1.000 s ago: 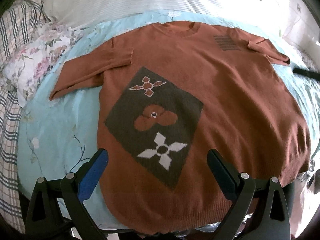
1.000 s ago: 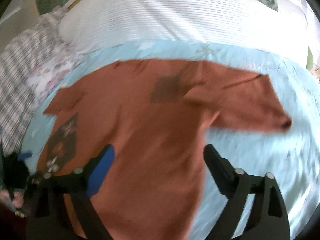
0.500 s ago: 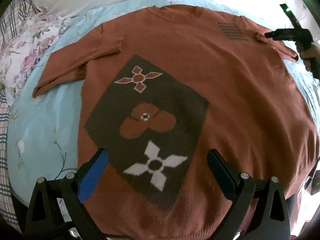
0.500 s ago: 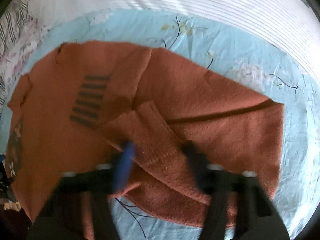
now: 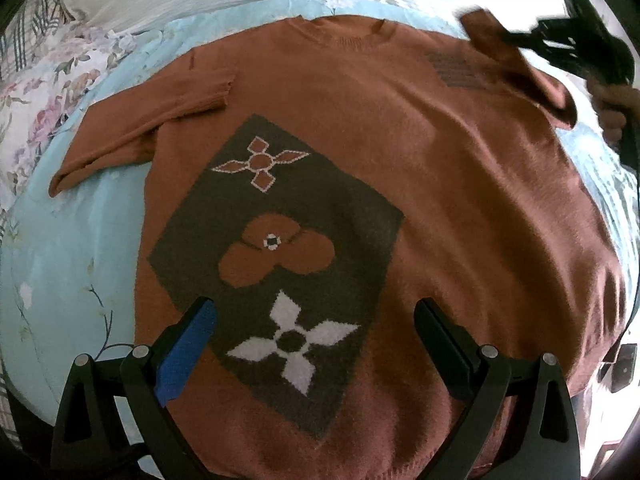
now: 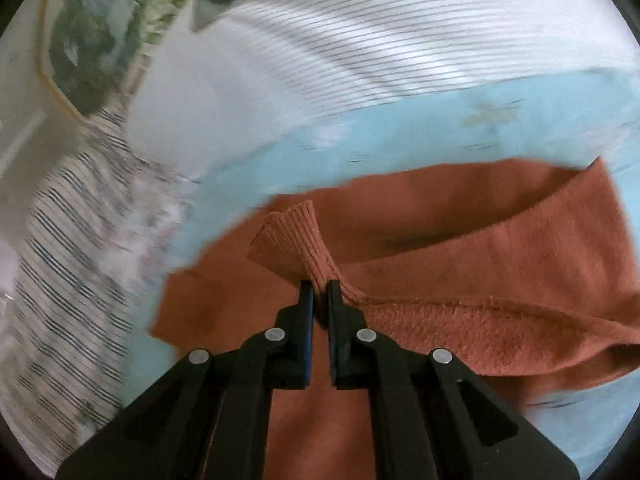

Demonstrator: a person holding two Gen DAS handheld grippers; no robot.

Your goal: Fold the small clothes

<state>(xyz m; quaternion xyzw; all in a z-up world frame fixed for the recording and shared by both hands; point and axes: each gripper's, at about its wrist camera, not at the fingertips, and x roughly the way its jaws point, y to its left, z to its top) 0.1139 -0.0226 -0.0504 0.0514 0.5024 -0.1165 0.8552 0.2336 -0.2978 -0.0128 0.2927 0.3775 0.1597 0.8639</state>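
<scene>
My right gripper [image 6: 319,286] pinches the sweater [image 5: 460,184] cuff [image 6: 294,240] at 12 o'clock; left gripper [image 5: 314,312] jaws wide above its hem.

left hand-held gripper [image 5: 314,316] spread wide, right hand-held gripper [image 6: 319,289] clamped

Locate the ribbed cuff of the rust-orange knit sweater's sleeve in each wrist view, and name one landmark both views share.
Left wrist view: the ribbed cuff sits at the upper right, lifted off the rust-orange knit sweater by the right gripper.
Right wrist view: the cuff stands at centre, pinched between the right gripper's closed fingers.
Shared landmark: the light blue floral bedsheet under the sweater.
</scene>
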